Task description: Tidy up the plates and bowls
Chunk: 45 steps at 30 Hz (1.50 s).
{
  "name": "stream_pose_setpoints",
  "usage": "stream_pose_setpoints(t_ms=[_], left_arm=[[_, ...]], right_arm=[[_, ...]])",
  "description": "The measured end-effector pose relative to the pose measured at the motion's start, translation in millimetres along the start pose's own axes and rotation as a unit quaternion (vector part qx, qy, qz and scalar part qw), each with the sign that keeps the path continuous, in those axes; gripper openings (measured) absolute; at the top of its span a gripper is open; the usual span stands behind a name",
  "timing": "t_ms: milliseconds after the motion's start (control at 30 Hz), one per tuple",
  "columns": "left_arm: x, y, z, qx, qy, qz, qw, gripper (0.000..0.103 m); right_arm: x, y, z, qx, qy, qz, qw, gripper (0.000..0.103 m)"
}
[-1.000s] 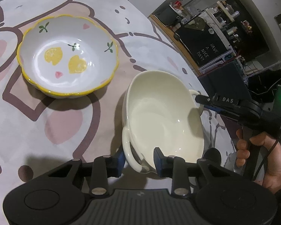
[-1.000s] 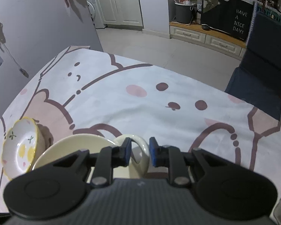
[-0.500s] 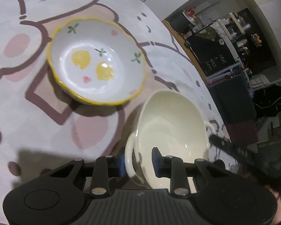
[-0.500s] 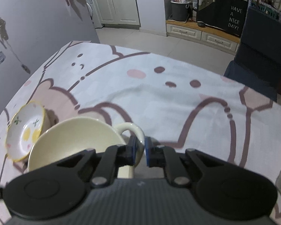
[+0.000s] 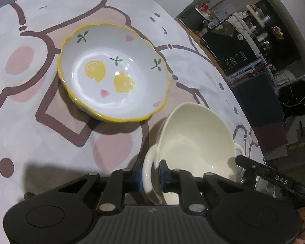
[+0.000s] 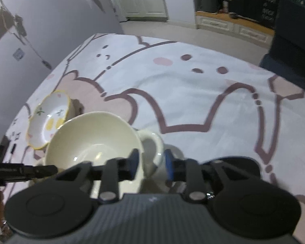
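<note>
Left gripper: fingers have just been closing and now pinch the near loop handle of the cream bowl, one blue pad on each side of the loop, both touching. Solid hold from what I see.

Right gripper: fingers have just been opening. They straddle the bowl's other handle with a gap on each side, so no pinch. The left finger sits over the bowl's inside wall, the right finger outside the handle. That view is motion-blurred, so I can't tell if a pad grazes the ceramic.

Cream bowl is on the worktop, near me, tilted with its mouth facing the left camera. I can't tell if the base rests flat.

Lemon bowl, white with a yellow scalloped rim, sits upright on the cartoon-print cloth, just beyond the cream one and to its left. Rims look near, almost touching in the right view; left view shows a thin gap with shadow between.

In the left view the right gripper's black arm marked DAS pokes in at the bowl's right edge.
</note>
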<state>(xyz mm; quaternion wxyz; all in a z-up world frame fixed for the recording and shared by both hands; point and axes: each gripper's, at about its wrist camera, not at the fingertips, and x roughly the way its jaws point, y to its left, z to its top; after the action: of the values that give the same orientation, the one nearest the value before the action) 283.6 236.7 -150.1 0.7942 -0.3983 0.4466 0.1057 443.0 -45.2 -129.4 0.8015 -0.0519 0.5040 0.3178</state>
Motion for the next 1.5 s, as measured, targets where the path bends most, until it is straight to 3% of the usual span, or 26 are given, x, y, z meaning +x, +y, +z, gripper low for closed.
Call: stream_pose_setpoints(t_ms=[367, 733, 967, 1200, 1500], left_arm=[[2.1, -0.1, 1.6, 0.01, 0.008, -0.004, 0.9999, 0.017], [12.6, -4.2, 0.0, 0.014, 0.018, 0.002, 0.9997, 0.018], [11.8, -0.6, 4.2, 0.019, 0.015, 0.0, 0.9997, 0.017], [14.3, -2.0, 6.3, 0.039, 0.022, -0.002, 0.999, 0.017], [19.8, -6.4, 5.6, 0.061, 0.032, -0.002, 0.9976, 0.016]], right_arm=[[33.1, 4.3, 15.0, -0.039, 0.027, -0.004, 0.999, 0.039], [38.7, 10.7, 17.4, -0.059, 0.037, -0.011, 0.998, 0.041], [34.3, 21.8, 8.2, -0.102, 0.065, -0.03, 0.992, 0.041], [34.0, 4.7, 3.6, -0.073, 0.071, 0.013, 0.995, 0.039], [41.9, -1.8, 1.9, -0.053, 0.065, 0.033, 0.996, 0.039]])
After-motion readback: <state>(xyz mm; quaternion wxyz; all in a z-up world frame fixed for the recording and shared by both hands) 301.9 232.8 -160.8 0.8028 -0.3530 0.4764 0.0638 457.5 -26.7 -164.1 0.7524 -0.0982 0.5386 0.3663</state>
